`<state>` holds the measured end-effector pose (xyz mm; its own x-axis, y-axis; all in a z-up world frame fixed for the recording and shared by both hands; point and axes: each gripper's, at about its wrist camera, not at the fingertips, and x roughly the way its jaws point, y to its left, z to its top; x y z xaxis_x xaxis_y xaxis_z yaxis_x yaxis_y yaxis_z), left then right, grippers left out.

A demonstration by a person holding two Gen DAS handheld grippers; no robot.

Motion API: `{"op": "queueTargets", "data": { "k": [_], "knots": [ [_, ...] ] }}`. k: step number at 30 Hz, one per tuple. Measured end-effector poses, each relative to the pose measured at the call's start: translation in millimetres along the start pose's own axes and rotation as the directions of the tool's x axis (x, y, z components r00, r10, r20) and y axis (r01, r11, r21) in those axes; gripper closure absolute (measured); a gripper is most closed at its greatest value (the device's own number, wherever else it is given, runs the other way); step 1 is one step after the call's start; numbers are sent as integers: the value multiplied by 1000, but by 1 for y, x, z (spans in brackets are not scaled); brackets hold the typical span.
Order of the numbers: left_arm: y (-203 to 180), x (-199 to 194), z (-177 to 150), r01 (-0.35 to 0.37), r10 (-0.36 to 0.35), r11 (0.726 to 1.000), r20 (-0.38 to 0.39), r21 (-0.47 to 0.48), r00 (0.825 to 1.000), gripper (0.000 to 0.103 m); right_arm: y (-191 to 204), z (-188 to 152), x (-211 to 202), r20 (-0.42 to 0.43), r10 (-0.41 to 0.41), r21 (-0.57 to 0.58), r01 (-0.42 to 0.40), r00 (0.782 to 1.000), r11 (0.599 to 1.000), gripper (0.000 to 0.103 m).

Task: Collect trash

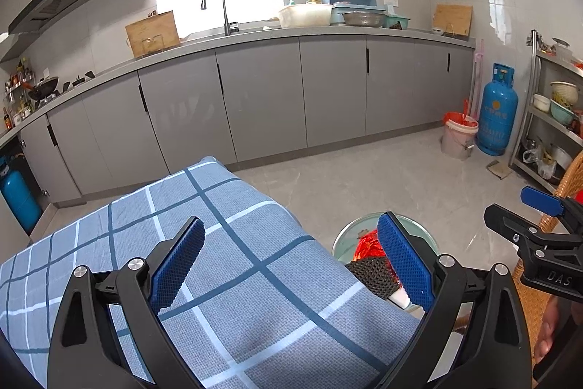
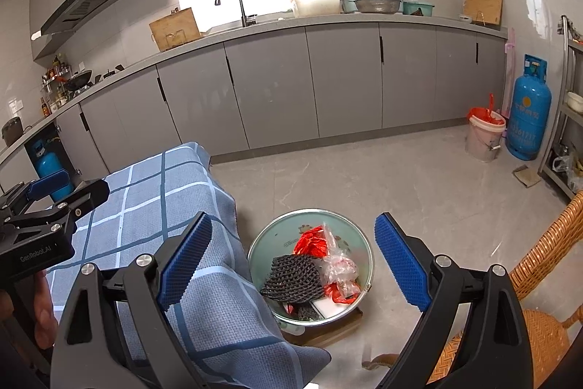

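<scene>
A round green bin [image 2: 277, 236] stands on the floor beside a table with a blue checked cloth [image 2: 153, 206]. It holds black foam netting [image 2: 291, 276], red wrapper [image 2: 309, 243] and clear plastic [image 2: 337, 265]. My right gripper [image 2: 291, 261] is open and empty, held above the bin. My left gripper [image 1: 291, 261] is open and empty above the cloth [image 1: 226, 261]; the bin [image 1: 346, 236] shows partly behind the table edge. The right gripper also shows at the right of the left wrist view [image 1: 524, 217], and the left gripper at the left of the right wrist view [image 2: 69, 188].
Grey kitchen cabinets [image 2: 328, 79] run along the far wall with a sink tap [image 2: 237, 2]. A pink bucket [image 2: 484, 133] and blue gas cylinder [image 2: 528, 112] stand at right. A wicker chair [image 2: 539, 279] is near right. A metal shelf [image 1: 554, 119] holds bowls.
</scene>
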<state>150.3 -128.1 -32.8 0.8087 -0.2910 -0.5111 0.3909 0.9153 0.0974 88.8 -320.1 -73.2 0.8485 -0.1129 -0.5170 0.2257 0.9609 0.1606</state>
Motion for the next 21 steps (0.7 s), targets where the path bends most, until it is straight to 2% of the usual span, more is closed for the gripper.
{"op": "queueTargets", "data": {
  "k": [21],
  "knots": [
    [-1,-2,3,-7,7,1000,3,1,1000,7,3,4,-2,4,2,-4,-2,1000,1000,12]
  ]
}}
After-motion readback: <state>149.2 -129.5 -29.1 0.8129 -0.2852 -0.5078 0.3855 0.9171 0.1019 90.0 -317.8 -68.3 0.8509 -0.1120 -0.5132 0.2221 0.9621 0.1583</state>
